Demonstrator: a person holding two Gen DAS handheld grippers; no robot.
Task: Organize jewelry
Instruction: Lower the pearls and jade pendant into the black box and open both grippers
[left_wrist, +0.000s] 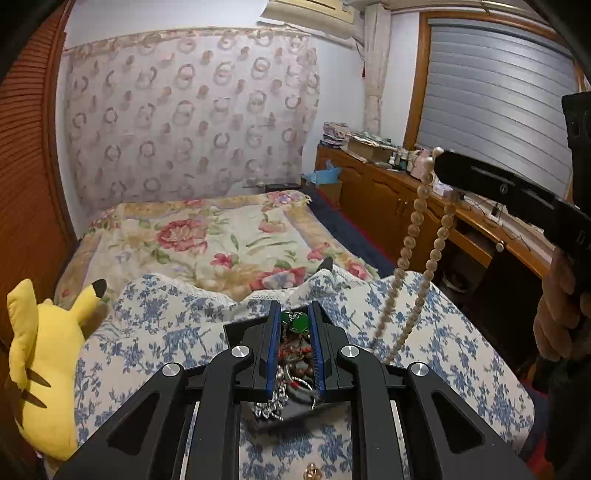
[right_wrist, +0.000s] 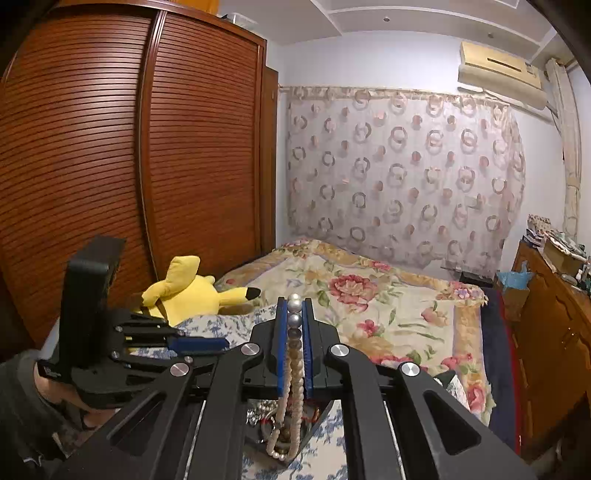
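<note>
Right gripper (right_wrist: 294, 332) is clamped on a pearl necklace (left_wrist: 413, 236), lifted clear, its loop dangling above the black jewelry tray (left_wrist: 236, 332). Left gripper (left_wrist: 293, 347) hovers over that tray, jaws part-open, gripping nothing. Judged early: tangled chains, beads and green stones remain unsorted.

Cream pearl necklace (left_wrist: 413, 236); green beads (left_wrist: 295, 321); blue pads on black fingers (left_wrist: 274, 347); blue-and-white floral cloth (left_wrist: 424, 332); yellow plush (left_wrist: 40, 365) at nine o'clock; pink-rose bedspread (left_wrist: 207, 236); red-brown slatted wardrobe (right_wrist: 110, 147)
</note>
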